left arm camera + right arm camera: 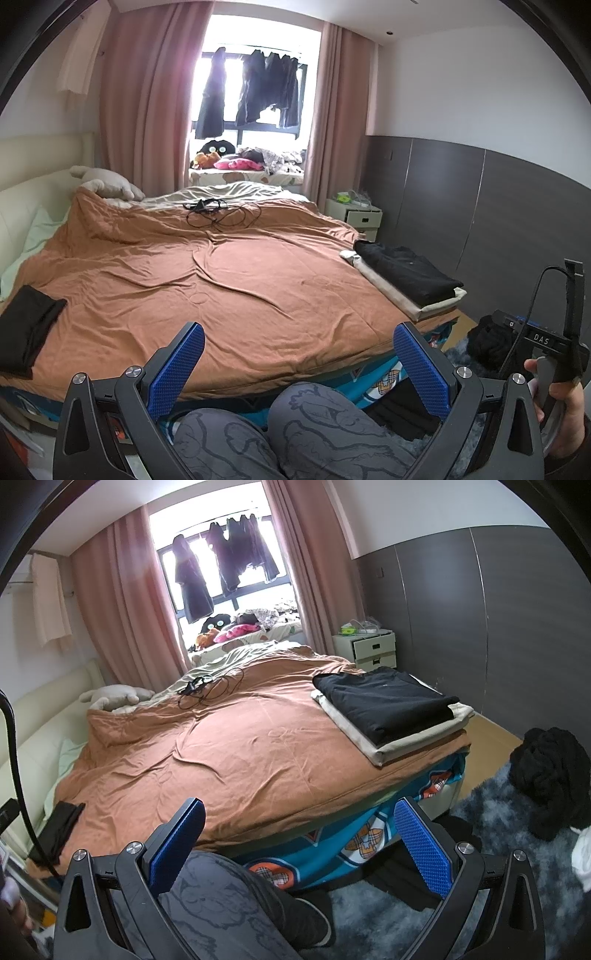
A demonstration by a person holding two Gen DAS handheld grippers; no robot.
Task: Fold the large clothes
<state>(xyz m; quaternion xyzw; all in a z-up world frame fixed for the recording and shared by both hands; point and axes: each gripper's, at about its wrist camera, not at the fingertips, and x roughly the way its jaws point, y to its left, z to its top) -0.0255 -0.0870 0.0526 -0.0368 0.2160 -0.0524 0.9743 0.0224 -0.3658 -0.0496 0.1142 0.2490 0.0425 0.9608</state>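
A folded black garment (406,271) (384,701) lies on a folded beige garment (439,304) (384,749) at the right edge of the bed with the orange cover (207,280) (221,746). Another folded black garment (26,328) (59,829) lies at the bed's left near edge. A crumpled black garment (550,779) (484,343) lies on the grey rug. My left gripper (299,363) is open and empty, held in front of the bed's near edge. My right gripper (299,843) is open and empty, also in front of the bed, above the rug.
The person's patterned trouser legs (295,432) (207,897) are below the grippers. Black cables (218,212) (203,690) lie far on the bed, a plush toy (107,182) near the headboard. A white nightstand (369,651) stands right of the bed. Dark clothes (255,88) hang at the window.
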